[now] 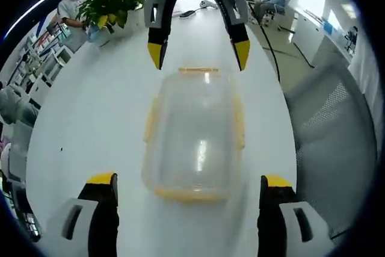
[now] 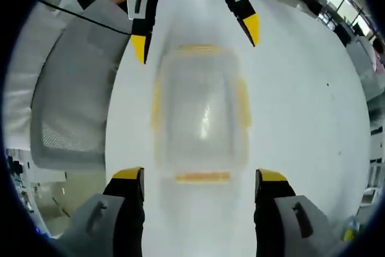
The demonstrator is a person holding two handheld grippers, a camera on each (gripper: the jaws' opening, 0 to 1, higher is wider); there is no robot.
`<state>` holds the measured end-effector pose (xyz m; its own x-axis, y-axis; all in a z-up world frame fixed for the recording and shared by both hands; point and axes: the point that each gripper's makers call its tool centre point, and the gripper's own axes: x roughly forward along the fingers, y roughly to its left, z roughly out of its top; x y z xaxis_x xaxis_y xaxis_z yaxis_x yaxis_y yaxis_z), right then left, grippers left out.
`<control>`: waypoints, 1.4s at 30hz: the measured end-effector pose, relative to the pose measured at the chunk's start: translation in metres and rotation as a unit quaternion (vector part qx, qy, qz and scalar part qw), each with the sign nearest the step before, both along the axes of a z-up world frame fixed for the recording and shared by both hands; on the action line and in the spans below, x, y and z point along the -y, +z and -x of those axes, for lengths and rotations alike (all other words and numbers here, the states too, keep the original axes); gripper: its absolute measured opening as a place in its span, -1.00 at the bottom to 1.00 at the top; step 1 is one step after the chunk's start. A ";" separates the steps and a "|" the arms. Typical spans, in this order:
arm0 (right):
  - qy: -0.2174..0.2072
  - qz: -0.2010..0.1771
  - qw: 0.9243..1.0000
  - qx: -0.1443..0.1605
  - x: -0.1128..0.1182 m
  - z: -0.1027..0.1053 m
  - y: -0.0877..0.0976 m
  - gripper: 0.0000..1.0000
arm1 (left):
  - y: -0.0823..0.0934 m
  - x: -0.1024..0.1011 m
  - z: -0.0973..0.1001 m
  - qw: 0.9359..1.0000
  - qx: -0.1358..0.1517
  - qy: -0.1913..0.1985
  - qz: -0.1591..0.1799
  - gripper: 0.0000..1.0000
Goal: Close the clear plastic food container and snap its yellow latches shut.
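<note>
Left gripper view: we see the clear container (image 1: 194, 136) with yellow latches (image 1: 239, 123) sitting mid-bench (image 1: 90, 124), between our left gripper (image 1: 189, 185) and the right gripper (image 1: 198, 52), both with jaws spread apart. Bare bench lies on both sides; a grey chair (image 1: 331, 142) stands at one long edge, a potted plant (image 1: 111, 4) near the far corner.

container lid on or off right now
On: the clear lid covers the container, yellow latches around its rim. Whether they are snapped down, cannot tell.
</note>
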<state>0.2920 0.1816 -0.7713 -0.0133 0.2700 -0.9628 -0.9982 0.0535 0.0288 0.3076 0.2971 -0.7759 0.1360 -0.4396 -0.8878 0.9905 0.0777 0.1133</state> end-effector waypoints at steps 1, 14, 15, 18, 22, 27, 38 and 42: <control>0.004 -0.002 1.000 0.004 -0.001 0.000 -0.001 0.42 | -0.002 0.000 -0.001 1.000 0.003 -0.006 -0.009 0.90; 0.000 -0.010 1.000 0.009 -0.006 -0.004 -0.014 0.36 | -0.012 0.010 -0.002 0.999 -0.014 -0.031 -0.034 0.61; 0.001 -0.010 1.000 0.007 -0.007 -0.003 -0.015 0.34 | -0.012 0.012 0.001 0.998 -0.017 -0.042 -0.035 0.52; 0.007 -0.004 1.000 0.009 -0.007 -0.004 -0.019 0.36 | -0.015 0.015 0.002 0.999 -0.014 -0.036 -0.036 0.42; 0.009 -0.007 1.000 0.010 -0.006 -0.003 -0.018 0.36 | -0.015 0.014 0.002 0.998 -0.015 -0.037 -0.039 0.42; 0.009 -0.005 1.000 0.010 -0.007 -0.004 -0.018 0.36 | -0.015 0.014 0.002 0.998 -0.013 -0.037 -0.044 0.42; 0.013 -0.007 1.000 0.008 -0.007 -0.004 -0.018 0.35 | -0.016 0.014 0.002 0.998 -0.013 -0.035 -0.042 0.42; 0.013 0.001 1.000 0.009 -0.007 -0.004 -0.019 0.35 | -0.016 0.013 0.001 0.999 -0.014 -0.035 -0.037 0.42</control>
<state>0.2956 0.1888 -0.7902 -0.0040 0.2684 -0.9633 -0.9996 0.0266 0.0115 0.3066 0.2836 -0.7915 0.0809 -0.3808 -0.9211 0.9962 -0.0002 0.0876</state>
